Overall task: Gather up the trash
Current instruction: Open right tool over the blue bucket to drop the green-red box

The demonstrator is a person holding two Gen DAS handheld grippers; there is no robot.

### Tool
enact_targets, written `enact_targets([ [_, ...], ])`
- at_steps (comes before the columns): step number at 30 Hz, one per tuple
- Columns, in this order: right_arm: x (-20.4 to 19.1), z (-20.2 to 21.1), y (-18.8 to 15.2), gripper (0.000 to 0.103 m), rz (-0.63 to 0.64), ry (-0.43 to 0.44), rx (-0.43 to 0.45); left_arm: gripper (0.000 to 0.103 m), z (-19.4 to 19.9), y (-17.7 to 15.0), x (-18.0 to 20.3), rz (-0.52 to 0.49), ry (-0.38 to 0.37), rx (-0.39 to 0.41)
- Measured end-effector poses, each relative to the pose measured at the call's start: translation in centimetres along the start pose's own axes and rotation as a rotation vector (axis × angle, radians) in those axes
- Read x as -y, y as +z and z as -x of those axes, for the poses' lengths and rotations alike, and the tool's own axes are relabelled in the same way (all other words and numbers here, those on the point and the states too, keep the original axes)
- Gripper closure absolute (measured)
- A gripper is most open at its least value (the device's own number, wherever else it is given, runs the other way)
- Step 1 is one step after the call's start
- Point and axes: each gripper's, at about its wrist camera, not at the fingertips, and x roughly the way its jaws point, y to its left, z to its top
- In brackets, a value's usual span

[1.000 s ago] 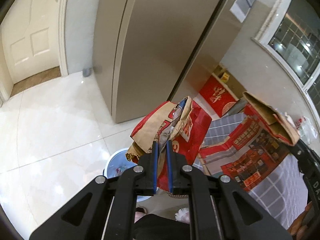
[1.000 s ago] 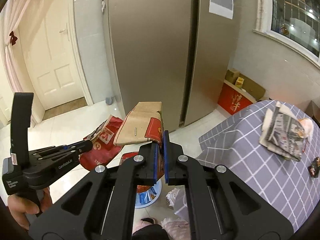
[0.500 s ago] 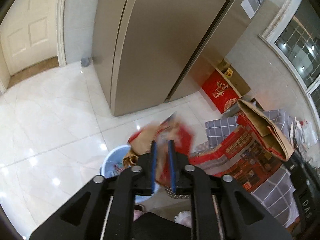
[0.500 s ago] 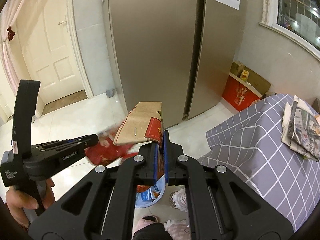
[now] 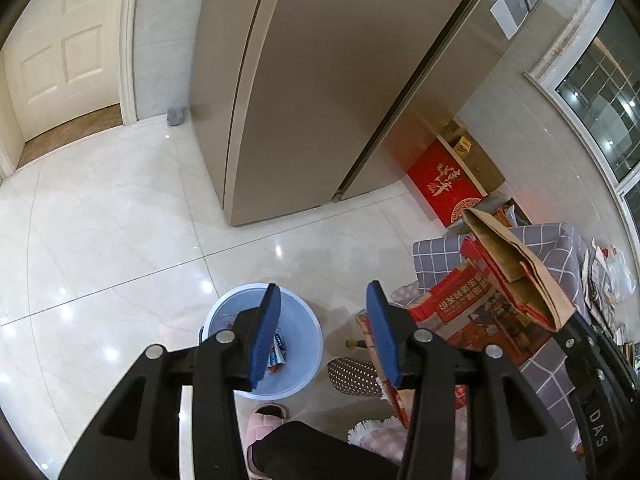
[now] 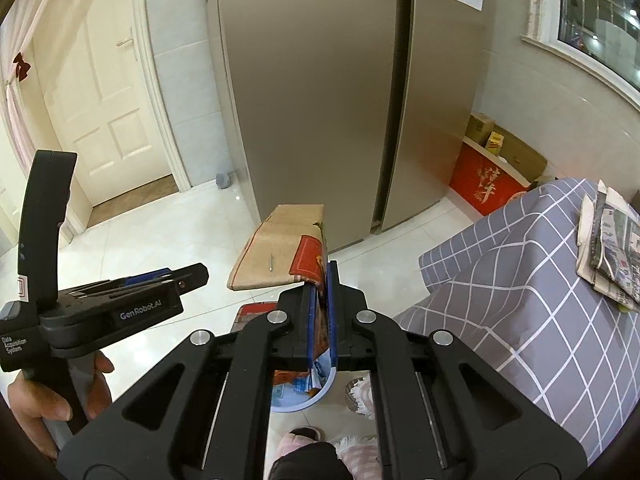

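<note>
My left gripper (image 5: 322, 300) is open and empty, above a light blue bin (image 5: 298, 340) on the floor that holds wrappers. It also shows at the left of the right wrist view (image 6: 188, 274). My right gripper (image 6: 320, 276) is shut on a flattened red and brown cardboard box (image 6: 280, 252), held above the bin (image 6: 316, 394). The same box shows in the left wrist view (image 5: 516, 268), to the right of the bin. A red piece of trash (image 5: 394, 392) lies partly hidden behind my right finger in the left wrist view.
A tall fridge (image 5: 320, 80) stands ahead. A table with a grey checked cloth (image 6: 520, 280) is at the right, with newspapers (image 6: 612, 240) on it. A red box (image 5: 444, 188) stands by the wall. A pink slipper (image 5: 268, 428) and a door (image 6: 108, 92) are also in view.
My left gripper opened and the crumpled red and brown paper bag it held dropped away. The right gripper kept hold of the cardboard box.
</note>
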Motion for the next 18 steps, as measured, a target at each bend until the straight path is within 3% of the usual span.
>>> enact_targets([
  [11,-0.8,-0.1,0.1,0.098,0.003,0.009,0.009,0.059,0.5,-0.3,-0.2,-0.002,0.002,0.01],
  [18,-1.8,-0.7,0.8,0.098,0.016,0.028,0.025,0.059,0.9,-0.2,-1.3,0.035,0.045,0.025],
])
